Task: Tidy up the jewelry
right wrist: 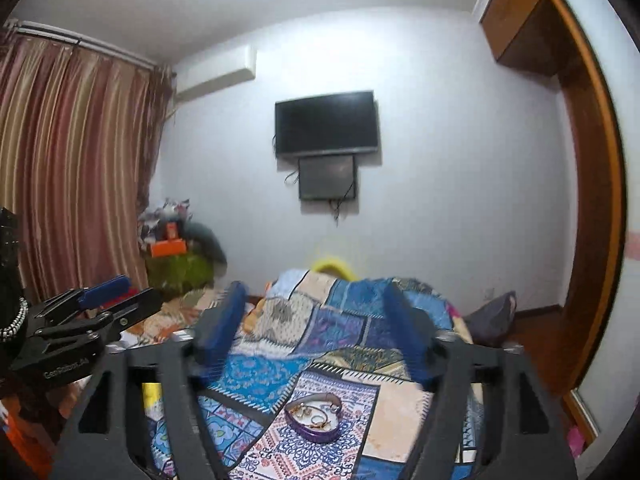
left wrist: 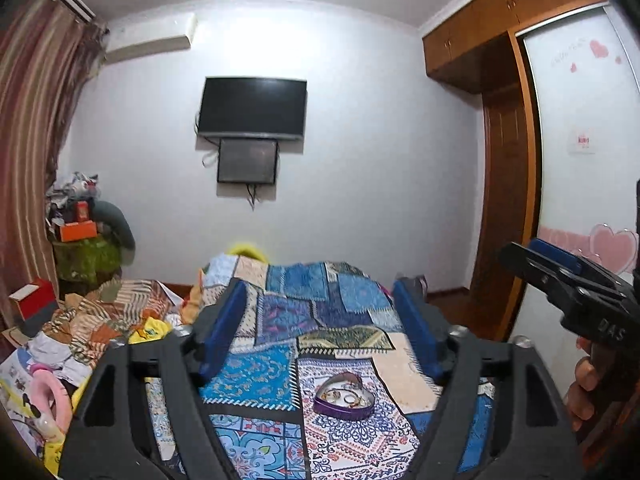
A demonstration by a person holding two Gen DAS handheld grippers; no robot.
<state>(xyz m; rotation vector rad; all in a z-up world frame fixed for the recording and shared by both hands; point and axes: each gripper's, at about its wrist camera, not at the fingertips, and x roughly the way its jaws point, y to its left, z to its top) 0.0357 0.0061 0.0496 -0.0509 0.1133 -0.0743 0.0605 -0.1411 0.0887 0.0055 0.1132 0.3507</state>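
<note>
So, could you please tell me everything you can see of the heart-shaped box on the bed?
The heart-shaped box has a purple wall, looks like tin and stands open, no lid in view. It sits flat on the patchwork bedspread, apart from both grippers. Inside, on a pale lining, lie gold-coloured rings and chains; the pieces are too small to tell apart.

One heart tin (left wrist: 343, 397) — perhaps several rings (left wrist: 349, 395)

White wall (left wrist: 360, 140) fills centre frame, dark TV (left wrist: 253, 107) mounted on it, smaller dark panel (left wrist: 247, 161) just below. Air conditioner (left wrist: 152, 42) upper left, striped curtain (left wrist: 28, 128) far left. Wooden wardrobe (left wrist: 500, 120) right, heart stickers on its pale sliding door (left wrist: 580, 120). Bed with patchwork cover (left wrist: 304, 308) lower centre. Cluttered green-draped stand (left wrist: 86, 260) left.
</note>
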